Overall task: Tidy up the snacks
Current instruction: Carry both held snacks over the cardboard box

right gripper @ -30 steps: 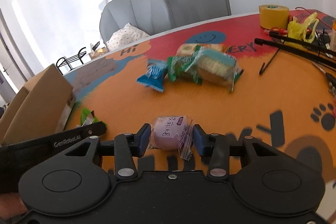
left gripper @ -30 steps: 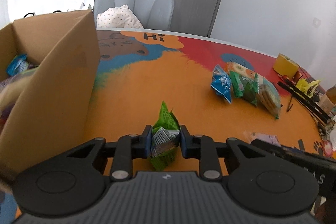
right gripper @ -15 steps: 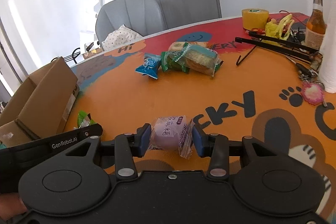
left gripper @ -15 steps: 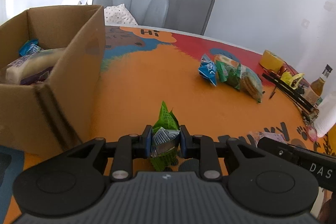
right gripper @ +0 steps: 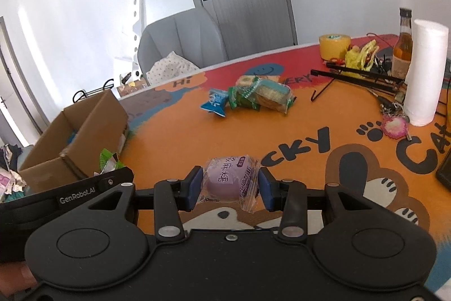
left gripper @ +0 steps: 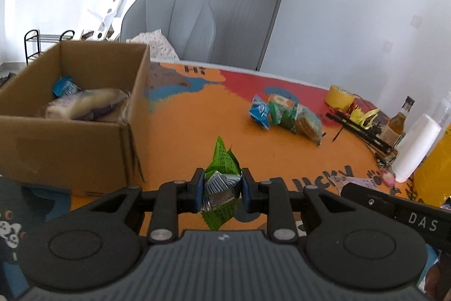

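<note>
**Two snacks gripped above the bench**

Two-tone orange and red bench (right gripper: 180, 137) carries an open brown cardboard box (left gripper: 84, 137). Left tongs (left gripper: 221, 189) clamp a crumpled green foil packet (left gripper: 221, 174); right tongs (right gripper: 229, 185) squeeze a round purple wrapped cake (right gripper: 228, 179).

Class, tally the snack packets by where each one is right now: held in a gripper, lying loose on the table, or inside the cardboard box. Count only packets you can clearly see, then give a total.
Held in a gripper: 2, green packet and purple packet
Loose on the table: 4, blue, green, cracker pack, beige one behind
In the cardboard box: 2 visible
Total: 8
</note>
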Available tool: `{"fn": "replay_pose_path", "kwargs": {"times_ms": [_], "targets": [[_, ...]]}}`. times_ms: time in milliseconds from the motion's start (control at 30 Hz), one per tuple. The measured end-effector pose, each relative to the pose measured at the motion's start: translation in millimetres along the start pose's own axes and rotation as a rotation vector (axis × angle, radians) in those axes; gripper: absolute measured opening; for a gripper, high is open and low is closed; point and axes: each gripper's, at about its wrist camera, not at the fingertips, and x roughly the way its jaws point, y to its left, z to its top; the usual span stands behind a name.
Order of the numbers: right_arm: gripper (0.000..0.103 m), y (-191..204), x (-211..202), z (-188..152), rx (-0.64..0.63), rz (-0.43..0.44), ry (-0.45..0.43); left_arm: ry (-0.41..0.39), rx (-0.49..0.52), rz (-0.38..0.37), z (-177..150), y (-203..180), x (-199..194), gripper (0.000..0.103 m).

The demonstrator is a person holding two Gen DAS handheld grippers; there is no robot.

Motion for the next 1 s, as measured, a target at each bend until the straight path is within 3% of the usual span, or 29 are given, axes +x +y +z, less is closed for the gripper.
{"fn": "replay_pose_path", "kwargs": {"times_ms": [500,1000], "targets": [[0.040,37,-16,15,-0.046,0.070,-0.050,-0.087,-0.021,0.023,25,22,-43,0.025],[0.040,103,-5,39,-0.118,0.162,-0.076,-0.156,-0.077,0.082,59,78,-62,0.025]]}}
